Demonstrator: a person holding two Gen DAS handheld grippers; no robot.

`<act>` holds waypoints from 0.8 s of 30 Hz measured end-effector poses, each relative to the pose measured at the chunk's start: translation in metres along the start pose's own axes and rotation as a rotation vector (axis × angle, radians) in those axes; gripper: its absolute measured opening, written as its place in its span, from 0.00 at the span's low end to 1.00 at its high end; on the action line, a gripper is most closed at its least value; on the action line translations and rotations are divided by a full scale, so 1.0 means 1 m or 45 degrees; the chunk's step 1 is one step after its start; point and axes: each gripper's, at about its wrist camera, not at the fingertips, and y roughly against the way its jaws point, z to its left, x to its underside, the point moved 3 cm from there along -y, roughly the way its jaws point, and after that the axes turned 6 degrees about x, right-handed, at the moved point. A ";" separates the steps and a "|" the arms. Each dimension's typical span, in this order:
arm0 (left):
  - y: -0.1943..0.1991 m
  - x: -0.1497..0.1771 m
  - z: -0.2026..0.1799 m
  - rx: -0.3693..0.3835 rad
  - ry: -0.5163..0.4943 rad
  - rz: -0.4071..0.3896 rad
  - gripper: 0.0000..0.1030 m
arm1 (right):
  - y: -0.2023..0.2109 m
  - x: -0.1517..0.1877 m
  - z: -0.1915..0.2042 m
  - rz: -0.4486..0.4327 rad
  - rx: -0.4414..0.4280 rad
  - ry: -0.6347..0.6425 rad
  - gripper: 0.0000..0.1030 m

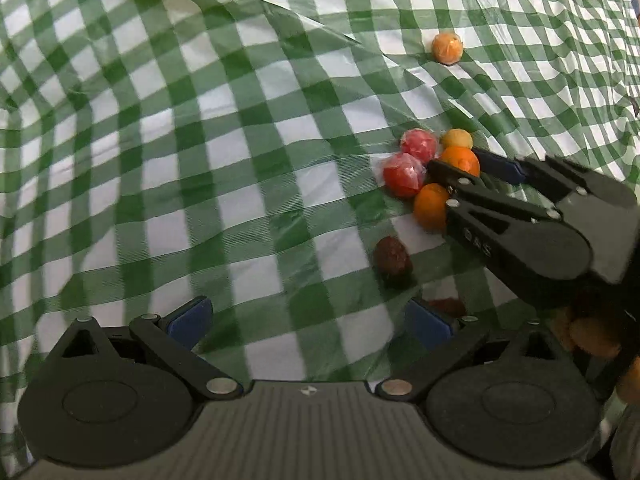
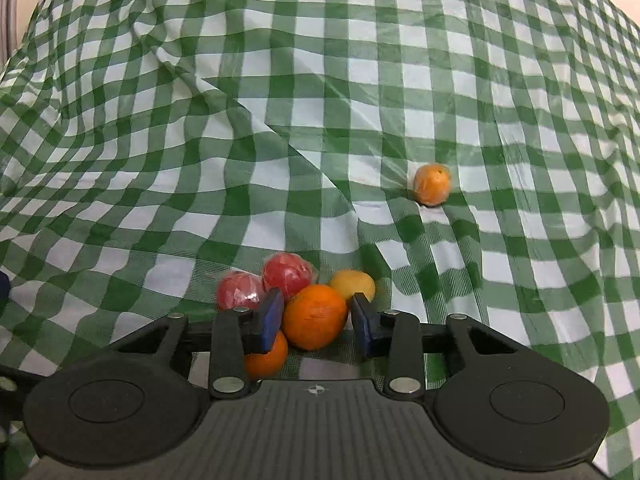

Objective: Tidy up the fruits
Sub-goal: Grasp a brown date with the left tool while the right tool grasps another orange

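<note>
1. A wrinkled green-and-white checked cloth [image 2: 320,120] covers the surface.
2. On it, clustered: two red wrapped fruits [image 2: 286,274], two oranges [image 2: 314,316], one yellow fruit [image 2: 354,284].
3. A dark brown fruit [image 1: 392,256] lies near.
4. A lone orange [image 2: 432,184] sits well apart.

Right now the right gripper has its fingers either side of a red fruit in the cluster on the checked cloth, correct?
Not quite. The right gripper brackets an orange, not a red fruit; the right wrist view shows this. It is in the cluster on the checked cloth.
</note>
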 end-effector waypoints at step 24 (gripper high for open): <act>-0.031 -0.020 -0.026 0.124 -0.128 -0.047 0.23 | -0.014 0.012 -0.035 0.031 0.083 -0.054 0.31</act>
